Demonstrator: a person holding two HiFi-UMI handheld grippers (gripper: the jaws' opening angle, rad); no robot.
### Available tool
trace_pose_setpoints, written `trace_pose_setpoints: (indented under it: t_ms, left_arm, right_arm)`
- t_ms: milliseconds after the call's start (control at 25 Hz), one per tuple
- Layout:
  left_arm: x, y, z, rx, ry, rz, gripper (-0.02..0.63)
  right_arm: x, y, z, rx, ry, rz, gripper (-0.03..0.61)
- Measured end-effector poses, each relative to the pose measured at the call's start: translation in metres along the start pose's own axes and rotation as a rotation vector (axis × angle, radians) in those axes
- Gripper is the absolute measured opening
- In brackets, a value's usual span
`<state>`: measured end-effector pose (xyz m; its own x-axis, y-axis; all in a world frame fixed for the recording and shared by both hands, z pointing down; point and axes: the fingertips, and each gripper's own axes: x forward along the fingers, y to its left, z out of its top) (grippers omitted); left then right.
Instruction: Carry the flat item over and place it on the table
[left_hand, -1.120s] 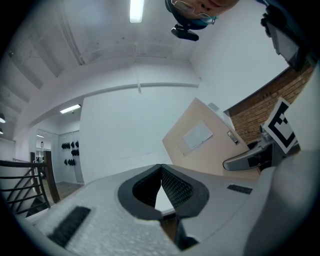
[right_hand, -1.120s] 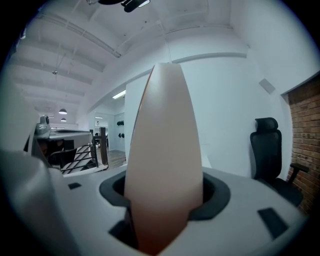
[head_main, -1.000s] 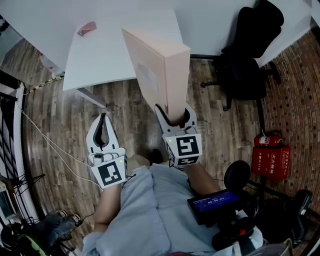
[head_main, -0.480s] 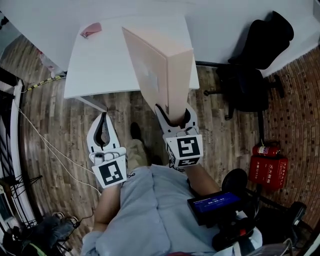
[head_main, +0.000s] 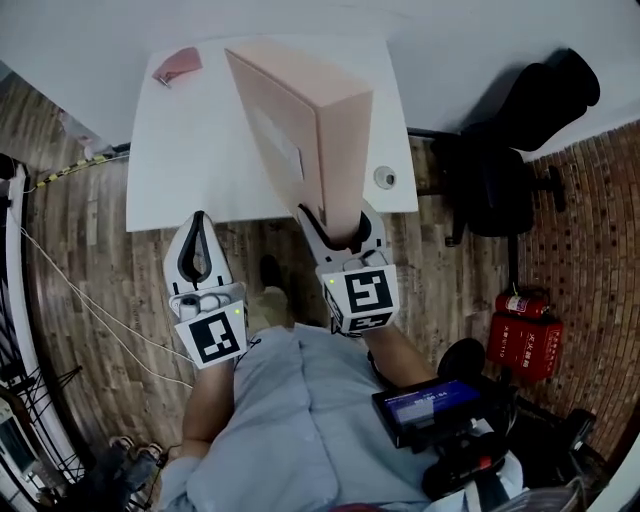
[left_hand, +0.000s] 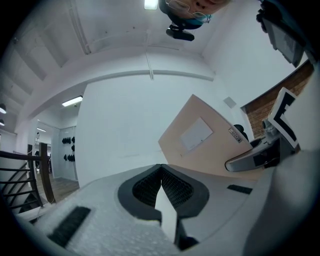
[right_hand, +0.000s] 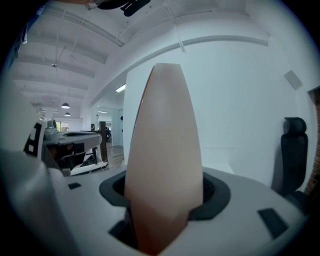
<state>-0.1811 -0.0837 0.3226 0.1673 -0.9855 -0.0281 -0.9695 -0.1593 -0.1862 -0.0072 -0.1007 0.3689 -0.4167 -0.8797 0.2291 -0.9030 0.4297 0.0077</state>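
Note:
The flat item is a tan cardboard box with a pale label on its broad face, standing on edge. My right gripper is shut on its lower end, and the box rises over the white table. In the right gripper view the box fills the gap between the jaws. My left gripper is to the left of the box, shut and empty, with its tips near the table's front edge. The left gripper view shows its jaws meeting, with the box off to the right.
A pink object lies at the table's far left corner, and a small round fitting sits near its right edge. A black office chair and red fire extinguishers stand to the right on the wooden floor.
Both grippers and the box have moved forward to the table. The box's upper part now hangs over the tabletop, and the left gripper's tips have reached the table's front edge.

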Motion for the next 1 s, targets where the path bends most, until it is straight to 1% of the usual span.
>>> trace_pose_setpoints:
  t_ms: [240, 480, 640, 1000]
  left_arm:
    - [0.055, 0.045, 0.012, 0.014, -0.041, 0.005, 0.009]
    - [0.092, 0.08, 0.023, 0.021, -0.09, 0.012, 0.009]
    - [0.111, 0.084, 0.021, 0.018, -0.096, -0.001, 0.009]
    - [0.14, 0.084, 0.011, 0.023, -0.073, -0.014, 0.009]
  right_arm:
    - [0.065, 0.002, 0.034, 0.008, -0.037, -0.001, 0.275]
    - [0.11, 0.01, 0.064, -0.006, -0.079, -0.004, 0.276]
    - [0.129, 0.006, 0.072, -0.008, -0.093, -0.012, 0.276]
    - [0.156, -0.005, 0.072, -0.006, -0.074, -0.006, 0.276]
